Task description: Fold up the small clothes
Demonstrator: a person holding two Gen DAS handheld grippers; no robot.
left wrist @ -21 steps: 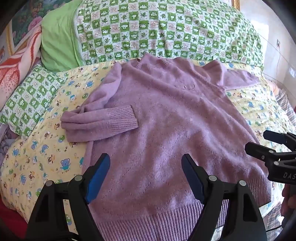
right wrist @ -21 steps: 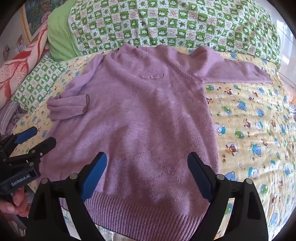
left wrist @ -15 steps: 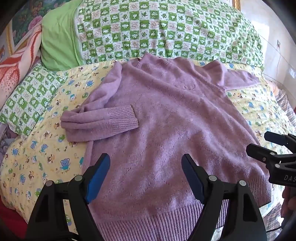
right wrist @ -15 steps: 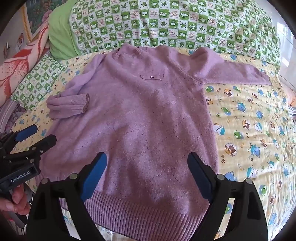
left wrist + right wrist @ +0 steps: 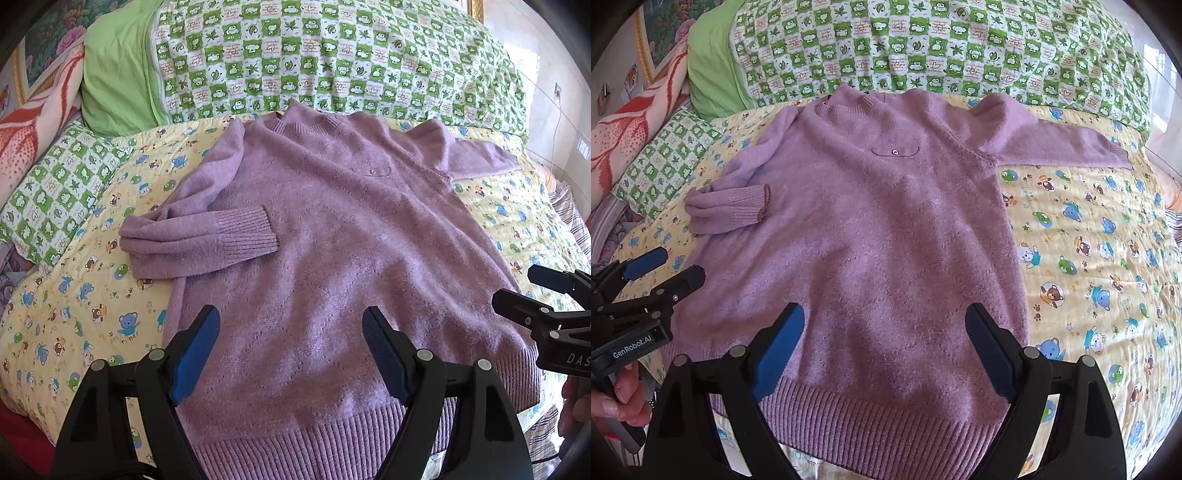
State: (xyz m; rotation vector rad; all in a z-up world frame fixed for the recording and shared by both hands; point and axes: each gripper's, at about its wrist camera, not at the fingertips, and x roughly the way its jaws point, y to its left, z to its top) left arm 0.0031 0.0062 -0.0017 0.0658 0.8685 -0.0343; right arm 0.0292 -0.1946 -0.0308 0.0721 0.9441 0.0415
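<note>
A lilac knitted sweater [image 5: 332, 236] [image 5: 886, 221] lies face up and flat on the bed, collar at the far end, ribbed hem nearest me. Its left sleeve [image 5: 199, 240] [image 5: 731, 205] is bent back, with the cuff resting at the body's edge. The right sleeve [image 5: 1060, 146] stretches out sideways. My left gripper [image 5: 290, 325] hovers open above the lower left of the sweater, nothing between its blue pads. My right gripper [image 5: 884, 321] hovers open above the lower middle, also holding nothing. Each gripper shows at the edge of the other's view.
A yellow quilt with cartoon bears [image 5: 1089, 258] [image 5: 74, 295] covers the bed. A green checked duvet [image 5: 332, 55] and a green pillow [image 5: 118, 74] pile up at the far end. A small checked pillow [image 5: 55, 192] and a red-patterned blanket [image 5: 29, 129] lie left.
Both grippers have shifted only slightly, and the sweater lies as before.
</note>
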